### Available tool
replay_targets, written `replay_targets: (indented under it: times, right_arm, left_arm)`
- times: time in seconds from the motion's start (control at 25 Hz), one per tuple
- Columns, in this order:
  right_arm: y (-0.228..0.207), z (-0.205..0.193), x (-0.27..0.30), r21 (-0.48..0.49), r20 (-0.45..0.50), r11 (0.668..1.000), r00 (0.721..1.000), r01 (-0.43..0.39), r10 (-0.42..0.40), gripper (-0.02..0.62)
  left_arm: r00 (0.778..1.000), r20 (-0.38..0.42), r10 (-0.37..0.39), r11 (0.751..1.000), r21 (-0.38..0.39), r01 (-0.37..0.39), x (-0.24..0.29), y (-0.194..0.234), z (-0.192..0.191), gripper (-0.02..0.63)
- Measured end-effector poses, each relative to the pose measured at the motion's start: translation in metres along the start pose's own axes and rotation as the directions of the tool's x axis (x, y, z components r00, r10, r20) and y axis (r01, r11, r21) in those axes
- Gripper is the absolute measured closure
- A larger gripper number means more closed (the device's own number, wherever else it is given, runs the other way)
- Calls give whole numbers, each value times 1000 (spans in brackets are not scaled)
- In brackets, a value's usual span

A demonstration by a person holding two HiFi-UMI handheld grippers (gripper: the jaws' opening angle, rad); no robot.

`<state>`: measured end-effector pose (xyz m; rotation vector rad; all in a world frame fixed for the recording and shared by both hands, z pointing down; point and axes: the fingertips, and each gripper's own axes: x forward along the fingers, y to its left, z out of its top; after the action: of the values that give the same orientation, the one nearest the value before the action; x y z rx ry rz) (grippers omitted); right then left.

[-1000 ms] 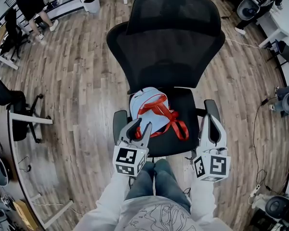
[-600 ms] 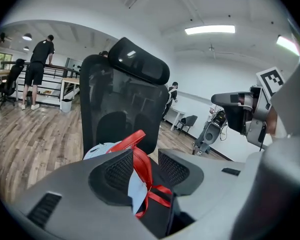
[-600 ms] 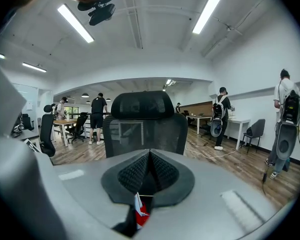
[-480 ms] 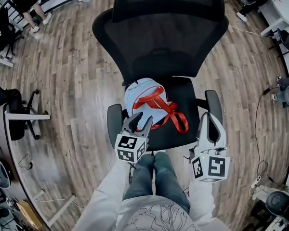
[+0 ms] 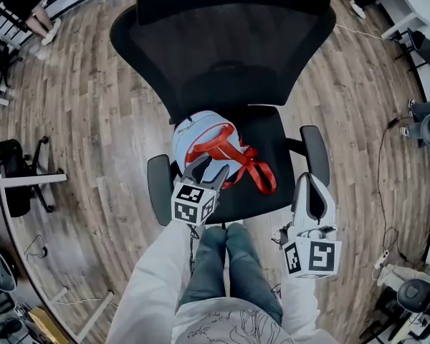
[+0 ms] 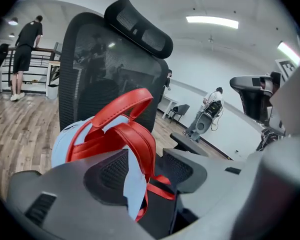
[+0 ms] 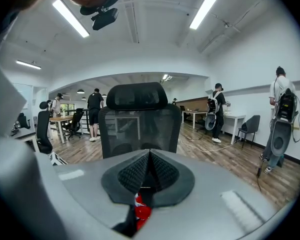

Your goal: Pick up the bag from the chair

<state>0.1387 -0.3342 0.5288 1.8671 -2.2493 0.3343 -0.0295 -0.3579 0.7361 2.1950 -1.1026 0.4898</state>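
A light blue bag (image 5: 201,140) with red straps (image 5: 238,160) lies on the seat of a black office chair (image 5: 276,156), toward the seat's left side. My left gripper (image 5: 206,172) is open at the bag's near edge. In the left gripper view the bag (image 6: 72,139) fills the gap, and its red handle (image 6: 121,109) arches up just beyond the fingers (image 6: 107,176); a red strap runs down between the jaws. My right gripper (image 5: 312,181) is shut on nothing, by the seat's front right corner. In the right gripper view my right gripper (image 7: 149,159) faces the chair back (image 7: 140,126).
The chair's armrests (image 5: 158,188) (image 5: 314,153) flank the seat, and its tall mesh back (image 5: 229,56) rises behind the bag. The person's legs in jeans (image 5: 216,264) stand right in front of the seat. Another chair (image 5: 14,170) is at the left; a cable (image 5: 379,185) lies on the wooden floor at right.
The view has closed in on the chair. My left gripper has moved forward to the bag's near edge, still open. The right gripper stays shut beside the seat.
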Motion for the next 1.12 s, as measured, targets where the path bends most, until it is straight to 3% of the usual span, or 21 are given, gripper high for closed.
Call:
replay_targets:
  times: [0.6, 0.64, 0.68, 0.76, 1.12]
  right_arm:
    - [-8, -27, 1, -11, -62, 1000, 998, -4, 4, 586]
    - [-8, -28, 1, -11, -64, 1000, 998, -4, 4, 586]
    - [-8, -29, 2, -10, -66, 1000, 998, -5, 4, 586]
    - [-7, -30, 4, -10, -67, 1000, 998, -7, 6, 586]
    - [-1, -22, 9, -2, -53, 1000, 998, -20, 20, 586]
  left_arm:
    - [998, -8, -68, 997, -37, 67, 48, -2, 0, 408]
    - [997, -13, -76, 997, -33, 76, 48, -4, 0, 435]
    - [996, -17, -87, 996, -31, 86, 48, -7, 1, 505]
    - [994, -13, -112, 993, -39, 111, 47, -13, 4, 548]
    - [985, 20, -172, 977, -121, 174, 29, -30, 19, 586]
